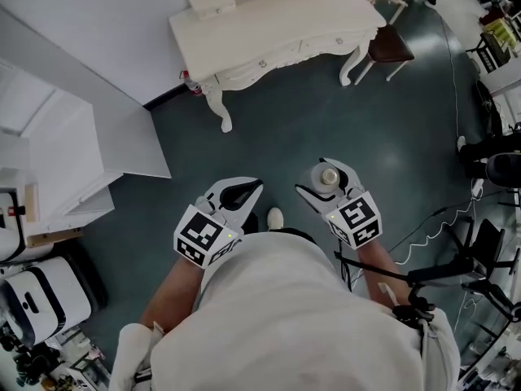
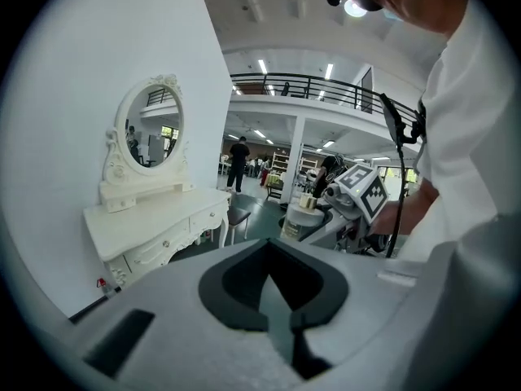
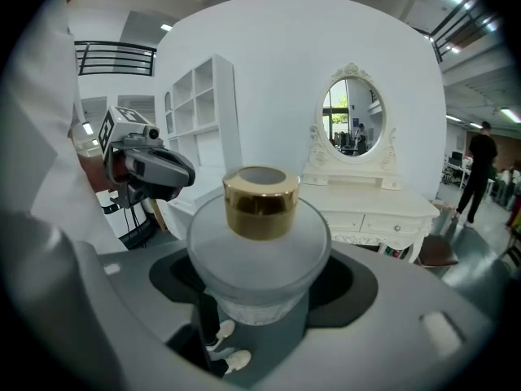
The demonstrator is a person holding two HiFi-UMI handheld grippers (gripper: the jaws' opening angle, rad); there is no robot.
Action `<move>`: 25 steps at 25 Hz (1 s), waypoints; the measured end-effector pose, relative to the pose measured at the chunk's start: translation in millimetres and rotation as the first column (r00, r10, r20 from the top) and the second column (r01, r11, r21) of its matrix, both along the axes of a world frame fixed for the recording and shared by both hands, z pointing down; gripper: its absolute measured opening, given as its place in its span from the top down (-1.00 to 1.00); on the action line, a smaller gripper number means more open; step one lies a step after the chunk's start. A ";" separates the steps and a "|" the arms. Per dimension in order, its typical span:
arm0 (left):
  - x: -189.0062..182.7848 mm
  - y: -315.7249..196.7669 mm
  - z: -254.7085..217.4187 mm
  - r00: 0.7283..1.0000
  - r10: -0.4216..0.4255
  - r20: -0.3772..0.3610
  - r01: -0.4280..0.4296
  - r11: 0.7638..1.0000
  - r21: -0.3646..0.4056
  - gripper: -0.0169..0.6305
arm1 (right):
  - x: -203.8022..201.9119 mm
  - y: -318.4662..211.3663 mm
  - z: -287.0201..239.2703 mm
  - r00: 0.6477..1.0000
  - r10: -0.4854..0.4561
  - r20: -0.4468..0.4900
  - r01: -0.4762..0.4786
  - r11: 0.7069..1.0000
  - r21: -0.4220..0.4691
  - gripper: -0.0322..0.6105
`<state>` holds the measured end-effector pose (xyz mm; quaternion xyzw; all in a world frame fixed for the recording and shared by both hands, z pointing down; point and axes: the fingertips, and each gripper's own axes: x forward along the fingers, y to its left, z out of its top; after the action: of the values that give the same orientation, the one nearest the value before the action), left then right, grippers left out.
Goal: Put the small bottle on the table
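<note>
The bottle [image 3: 259, 247], frosted with a gold cap [image 3: 260, 202], is held upright between the jaws of the right gripper [image 1: 324, 177], above the dark floor [image 1: 326, 112]. The white table [image 1: 269, 23] is seen ahead, well apart from the bottle, its surface not yet reached. The jaws of the left gripper [image 1: 254, 189] are closed together, with nothing between them.

The small bottle [image 1: 329, 175] sits in the right tool [image 1: 328, 166], with the left tool [image 1: 254, 187] just beside it. Ahead across the floor [image 1: 326, 112] stands the table [image 1: 277, 23], a stool [image 1: 391, 47] at its right and seemingly a shelf unit [image 1: 57, 153] to its left.
</note>
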<state>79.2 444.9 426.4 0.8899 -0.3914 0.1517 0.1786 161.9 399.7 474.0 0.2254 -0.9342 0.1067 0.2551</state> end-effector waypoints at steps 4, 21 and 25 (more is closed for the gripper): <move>-8.2 -38.8 10.5 1.000 0.028 -0.004 -0.029 0.999 -0.021 0.94 | 0.1 -37.3 8.8 0.999 0.044 -0.007 -0.044 0.999 -0.015 -0.15; -94.7 -290.9 -9.1 0.975 0.217 -0.047 -0.215 0.976 0.044 0.94 | -69.8 -274.0 -16.1 0.973 0.227 -0.047 -0.226 0.974 0.013 -0.15; -120.9 -332.8 0.7 0.973 0.229 -0.039 -0.228 0.973 0.035 0.94 | -86.7 -323.5 -15.7 0.965 0.257 -0.045 -0.256 0.966 0.024 -0.15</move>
<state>-41.7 112.1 427.2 0.9346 -0.2848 0.1464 0.1548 75.2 76.1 458.3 0.3490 -0.8918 0.1247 0.2594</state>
